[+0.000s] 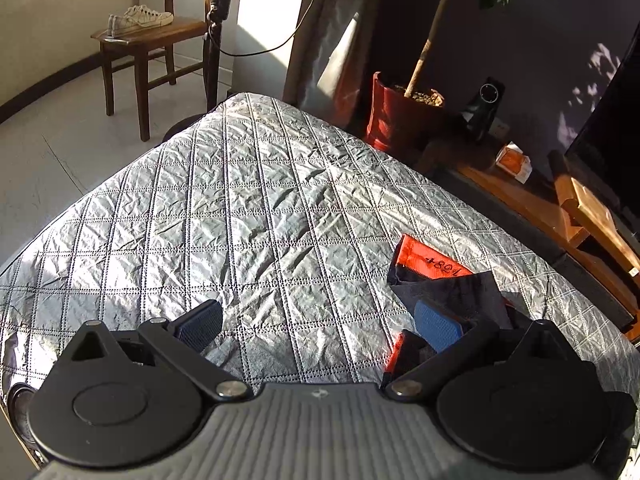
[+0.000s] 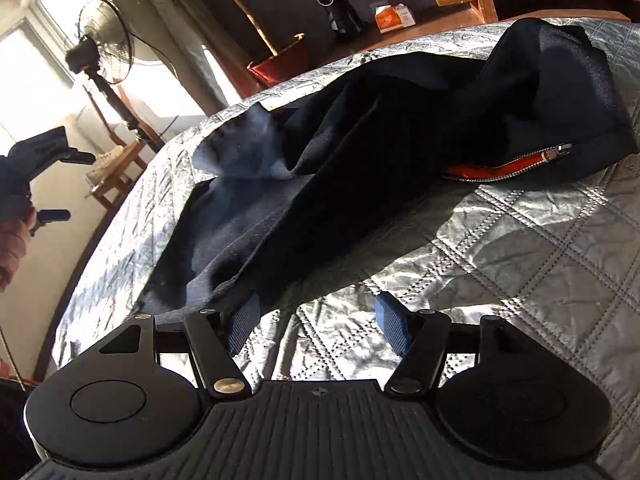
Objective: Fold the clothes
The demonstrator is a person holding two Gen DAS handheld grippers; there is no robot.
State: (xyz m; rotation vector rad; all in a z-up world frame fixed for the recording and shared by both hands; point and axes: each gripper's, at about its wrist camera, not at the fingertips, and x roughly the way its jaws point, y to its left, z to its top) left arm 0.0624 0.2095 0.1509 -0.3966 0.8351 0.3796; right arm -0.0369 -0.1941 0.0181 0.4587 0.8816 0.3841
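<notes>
A dark navy garment [image 2: 360,140] lies crumpled on the silver quilted cover [image 2: 540,260], with an orange-lined zip [image 2: 504,168] showing at its right end. My right gripper [image 2: 319,322] is open just in front of its near hem. Bare quilt lies between the pads, and the left pad [image 2: 244,320] sits at the cloth's edge. In the left wrist view, the garment's orange band [image 1: 432,264] and dark cloth [image 1: 456,292] lie beside the right pad [image 1: 438,330]. My left gripper [image 1: 318,328] stands wide open over bare quilt [image 1: 260,200].
The cover's far edge drops to the floor. Beyond it stand a wooden chair [image 1: 136,40] with white sneakers [image 1: 140,20], a fan [image 2: 104,40] on a stand, a red plant pot [image 1: 396,116] and a low wooden bench [image 1: 560,208]. A hand [image 2: 12,240] holds the left gripper.
</notes>
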